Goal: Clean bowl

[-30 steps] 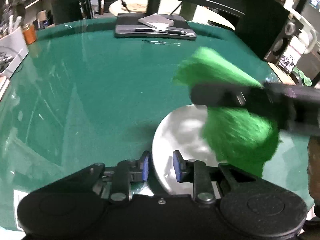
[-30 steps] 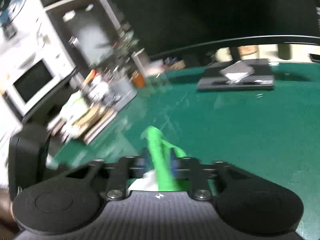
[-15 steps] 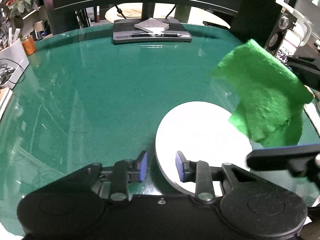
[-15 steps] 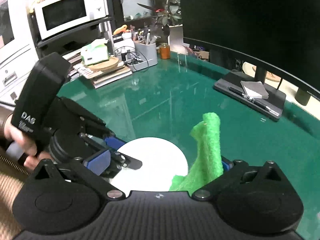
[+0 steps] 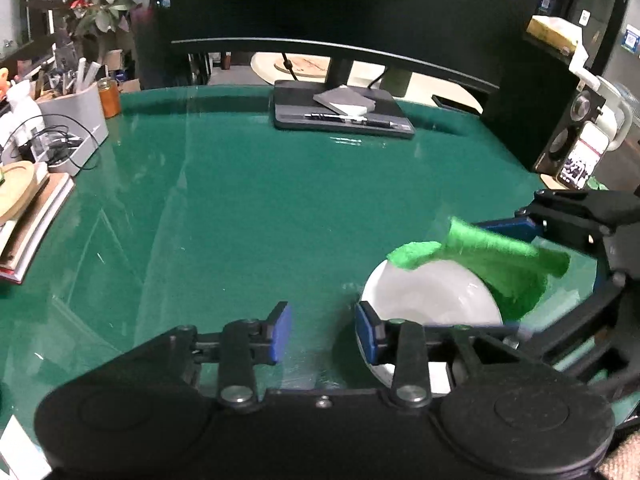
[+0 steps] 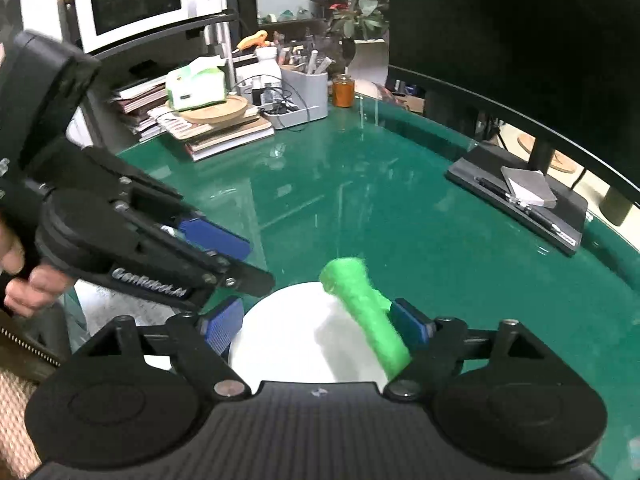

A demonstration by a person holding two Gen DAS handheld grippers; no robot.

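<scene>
We saw a white bowl [image 6: 304, 336] sitting on the green glass table [image 5: 260, 208]. Our right gripper [image 6: 320, 326] stood wide open, a green cloth [image 6: 366, 312] draped against its right pad. Our left gripper's [image 5: 322, 332] jaws were opening beside the bowl's rim, gripping nothing.

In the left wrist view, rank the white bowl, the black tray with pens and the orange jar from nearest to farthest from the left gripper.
From the left gripper:
1. White bowl, just beside its right finger.
2. Orange jar, far left at the table edge.
3. Black tray, far centre under the monitor.
The jar and tray are close to call.
</scene>
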